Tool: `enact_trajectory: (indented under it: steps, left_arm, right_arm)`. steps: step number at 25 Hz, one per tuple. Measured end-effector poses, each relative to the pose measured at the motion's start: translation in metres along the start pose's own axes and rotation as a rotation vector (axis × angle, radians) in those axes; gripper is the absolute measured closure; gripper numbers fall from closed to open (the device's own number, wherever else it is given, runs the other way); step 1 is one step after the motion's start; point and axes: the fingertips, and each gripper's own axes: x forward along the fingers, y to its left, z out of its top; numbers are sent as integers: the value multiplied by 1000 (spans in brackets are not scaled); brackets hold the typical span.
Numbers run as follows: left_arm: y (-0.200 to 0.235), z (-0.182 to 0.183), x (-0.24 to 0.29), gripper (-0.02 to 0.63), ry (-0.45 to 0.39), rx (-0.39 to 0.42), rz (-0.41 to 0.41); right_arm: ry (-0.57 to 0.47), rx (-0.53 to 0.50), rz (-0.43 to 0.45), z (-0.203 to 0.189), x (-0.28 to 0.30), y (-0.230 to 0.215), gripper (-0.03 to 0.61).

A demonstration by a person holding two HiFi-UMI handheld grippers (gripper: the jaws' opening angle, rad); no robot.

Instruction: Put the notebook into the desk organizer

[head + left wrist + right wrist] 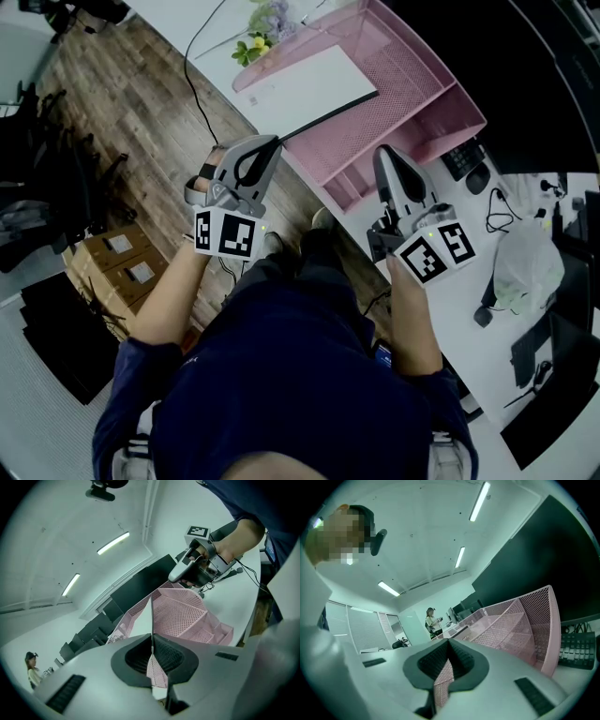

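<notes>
Jaws of the downward-tilted left gripper (268, 144) pinch shut on the near edge of the notebook (305, 89), which lies mostly inside the pink desk organizer (417, 80) at upper centre, apparently needing only lowering and release, while the right gripper (386, 159), held near level, clamps the organizer's front wall.

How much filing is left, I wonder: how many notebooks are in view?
1. The white notebook is clamped by its edge in the left gripper, over the pink desk organizer's wide tray. More could be hidden beneath it.
</notes>
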Motion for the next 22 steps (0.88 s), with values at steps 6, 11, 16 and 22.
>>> enact_trajectory:
  steps: [6,11,16,22]
  left_arm:
    - [1,-4,4,578,2,-10,-7]
    - [-3,-6,7,577,-8,-29,-24]
    - [-6,-7,8,563,-14,-37,-36]
    - [-8,-6,8,549,-25,-66,-33]
  right_arm:
    - [4,2,4,0,6,-1,574]
    - [10,6,2,-1,8,-4,574]
    - [12,6,-2,-2,9,-4,574]
    - [11,7,-7,-3,4,-5,574]
